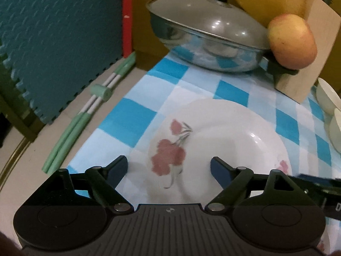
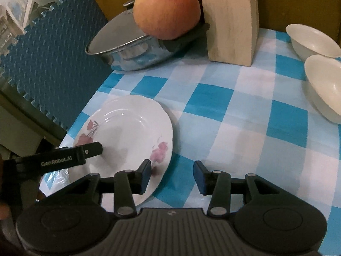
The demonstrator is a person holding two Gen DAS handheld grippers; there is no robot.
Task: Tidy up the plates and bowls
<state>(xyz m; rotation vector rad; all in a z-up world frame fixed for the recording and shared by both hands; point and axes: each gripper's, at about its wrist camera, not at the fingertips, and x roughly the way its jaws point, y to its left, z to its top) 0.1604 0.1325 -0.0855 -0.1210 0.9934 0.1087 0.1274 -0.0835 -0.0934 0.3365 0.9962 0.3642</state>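
Note:
A white plate with pink flowers (image 1: 215, 136) lies on the blue checked cloth, also in the right wrist view (image 2: 130, 132). My left gripper (image 1: 169, 166) is open and hovers over the plate's near edge; its side shows in the right wrist view (image 2: 70, 159). My right gripper (image 2: 172, 176) is open and empty, its left finger over the plate's right rim. Two white bowls (image 2: 313, 40) (image 2: 326, 85) stand at the far right, apart from both grippers.
A steel pot with a lid (image 1: 204, 32) stands at the back. An apple (image 2: 167, 9) rests on its handle beside a wooden block (image 2: 232, 19). A blue foam mat (image 1: 55, 42) and green-white sticks (image 1: 85, 111) lie left of the cloth.

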